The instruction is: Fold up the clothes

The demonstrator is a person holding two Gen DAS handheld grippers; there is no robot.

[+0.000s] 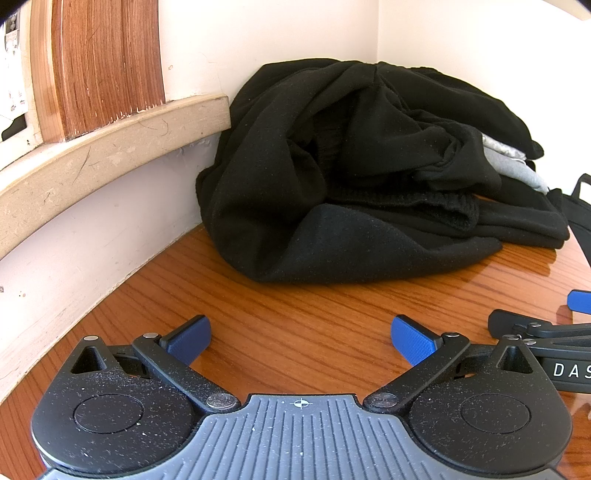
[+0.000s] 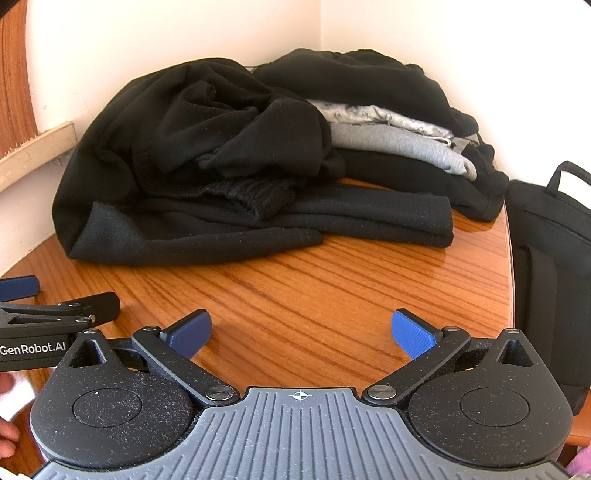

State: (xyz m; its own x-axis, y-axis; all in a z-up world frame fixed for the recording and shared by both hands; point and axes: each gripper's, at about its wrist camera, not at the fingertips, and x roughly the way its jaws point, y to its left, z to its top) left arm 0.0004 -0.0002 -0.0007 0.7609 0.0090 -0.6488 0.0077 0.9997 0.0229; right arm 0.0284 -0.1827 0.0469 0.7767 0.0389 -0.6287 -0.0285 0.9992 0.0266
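Nearest, left gripper: the black two-finger left gripper [image 1: 301, 338] with blue ribbed pads is seen low over the glossy orange-brown wooden table [image 1: 295, 314]; its jaws are spread wide and nothing is held between them.
Right gripper: the matching black right gripper [image 2: 301, 332] with blue pads is likewise splayed apart and empty, held just beside the left one; each is seen at the edge of the other's view.
Hand: fingertips of a person's hand [image 2: 5, 435] are glimpsed at the left border of the right wrist view, behind the white lettering on the left gripper's body.
Table surface: bare wood grain is shown between both grippers and the clothing, which lies well apart from the pads.
Task clothing: a crumpled black fleece garment [image 1: 314, 177] with a ribbed knitted cuff is heaped at the far side of the table, pushed against the cream wall corner [image 1: 376, 33].
Folded sleeve or leg: a flat black fabric length [image 2: 369, 218] is laid out to the right of the heap, touching it.
Stack behind: a pile of folded clothes, black below, a light grey folded garment [image 2: 399, 146] and a pale patterned fabric layer [image 2: 376, 114] above, is topped by more black cloth.
Right edge: a black fabric bag with a handle [image 2: 550, 258] is seen beyond the table edge.
Far left: a beige wooden ledge [image 1: 110, 147] and a reddish wood panel [image 1: 107, 62] are seen on the wall.
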